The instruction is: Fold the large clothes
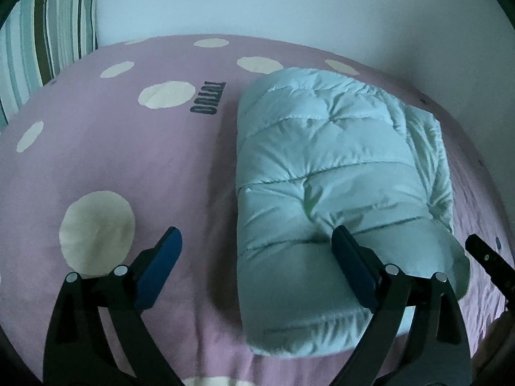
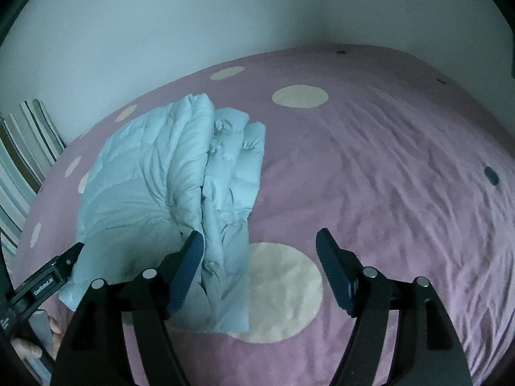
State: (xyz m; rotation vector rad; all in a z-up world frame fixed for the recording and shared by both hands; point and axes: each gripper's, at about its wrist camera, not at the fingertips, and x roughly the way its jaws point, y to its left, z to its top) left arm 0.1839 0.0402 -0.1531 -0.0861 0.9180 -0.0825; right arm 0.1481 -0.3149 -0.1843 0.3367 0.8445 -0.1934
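Observation:
A pale blue quilted puffer jacket [image 1: 328,167] lies folded into a thick bundle on the lilac bedspread [image 1: 128,160]. My left gripper [image 1: 257,234] is open at the bundle's near left edge, one finger over the jacket and the other over bare bedspread. In the right wrist view the jacket [image 2: 154,186] shows its stacked layers along the right side. My right gripper [image 2: 260,237] is open at the near right corner. Its left finger overlaps the jacket and its right finger is over the bedspread [image 2: 386,160]. Neither gripper's pads press on the fabric.
A striped pillow [image 1: 48,38] leans on the wall at the bed's far left. Cream dots [image 2: 283,292] and dark lettering [image 1: 207,98] mark the cover. A finger of the other gripper [image 1: 486,254] shows at the right edge. A hand [image 2: 32,350] holds the left gripper's handle.

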